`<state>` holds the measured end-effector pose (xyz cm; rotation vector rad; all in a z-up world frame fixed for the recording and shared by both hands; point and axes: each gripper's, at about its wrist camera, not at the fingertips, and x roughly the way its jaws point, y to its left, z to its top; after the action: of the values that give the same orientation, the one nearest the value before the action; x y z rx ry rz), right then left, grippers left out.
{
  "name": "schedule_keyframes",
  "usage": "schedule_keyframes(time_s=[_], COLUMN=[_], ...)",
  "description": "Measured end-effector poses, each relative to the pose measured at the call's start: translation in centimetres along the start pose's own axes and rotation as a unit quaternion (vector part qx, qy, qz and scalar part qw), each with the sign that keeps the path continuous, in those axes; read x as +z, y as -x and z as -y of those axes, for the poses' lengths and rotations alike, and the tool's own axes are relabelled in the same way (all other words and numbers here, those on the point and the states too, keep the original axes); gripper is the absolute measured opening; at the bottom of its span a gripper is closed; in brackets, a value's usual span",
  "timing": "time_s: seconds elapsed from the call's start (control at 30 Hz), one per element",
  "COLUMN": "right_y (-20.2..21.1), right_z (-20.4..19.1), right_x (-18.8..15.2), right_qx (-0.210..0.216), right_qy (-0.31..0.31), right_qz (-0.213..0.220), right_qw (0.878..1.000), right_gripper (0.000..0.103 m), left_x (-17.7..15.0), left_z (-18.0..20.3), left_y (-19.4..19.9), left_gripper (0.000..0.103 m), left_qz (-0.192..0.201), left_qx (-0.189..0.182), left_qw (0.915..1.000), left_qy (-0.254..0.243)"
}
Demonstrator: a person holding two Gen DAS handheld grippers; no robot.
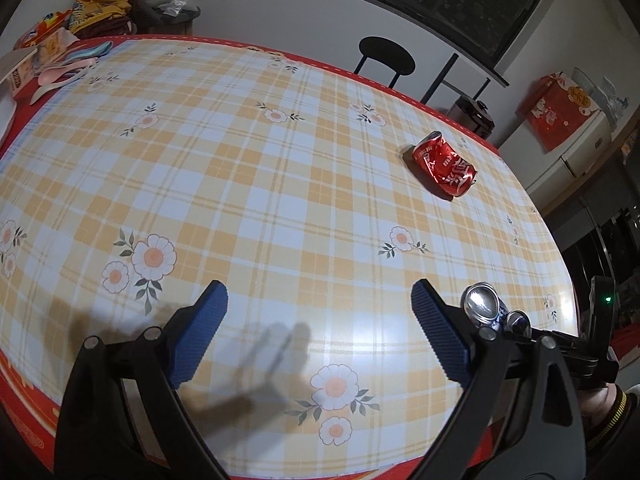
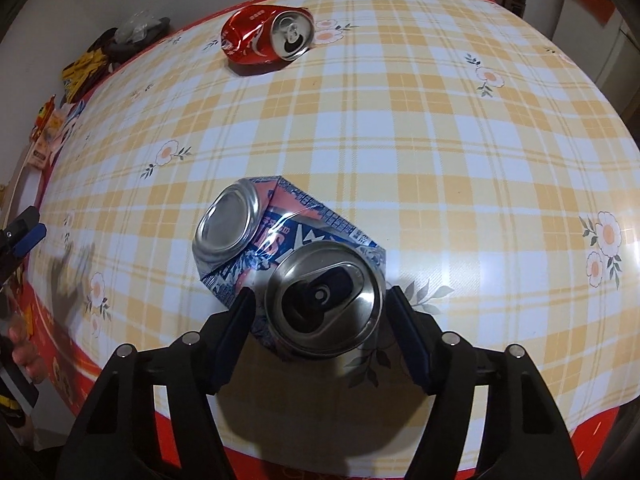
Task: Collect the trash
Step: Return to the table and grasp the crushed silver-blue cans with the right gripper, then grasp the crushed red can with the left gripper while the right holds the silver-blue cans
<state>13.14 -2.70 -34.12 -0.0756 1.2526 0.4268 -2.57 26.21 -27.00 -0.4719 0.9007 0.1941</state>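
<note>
A crushed blue and white can is held between the blue pads of my right gripper, its opened top end towards the camera. The same can shows in the left wrist view at the right, with the right gripper behind it. A crushed red can lies on its side at the far side of the table; in the left wrist view the red can lies at the right. My left gripper is open and empty above the plaid tablecloth.
Boxes, pink utensils and a pile of clothes sit at the table's far left corner. A black chair stands beyond the far edge. A red box sits on a white cabinet at the right.
</note>
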Motion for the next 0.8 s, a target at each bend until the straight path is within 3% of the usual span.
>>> schedule_keyframes(time_s=[0.1,0.57,0.8], right_y=[0.0,2.5,3.4], right_z=[0.1,2.2,4.8], right_x=[0.1,0.7,1.5], right_qx=[-0.004,0.010,0.012], right_qy=[0.000,-0.008,-0.023], right_qz=[0.007,0.050,0.066], right_qw=[1.000,0.999,0.998], right_gripper=[0.056,0.056,0.056], left_x=[0.3,1.3,4.4], left_z=[0.2,4.2,7.7], left_y=[-0.6,-2.5,-5.3], left_gripper=[0.092,0.092,0.091], left_qz=[-0.005,-0.017,-0.008], left_qx=[-0.004,-0.025,-0.029], left_qw=[1.0000,0.9986,0.9974], left_qy=[-0.005,-0.043,-0.065])
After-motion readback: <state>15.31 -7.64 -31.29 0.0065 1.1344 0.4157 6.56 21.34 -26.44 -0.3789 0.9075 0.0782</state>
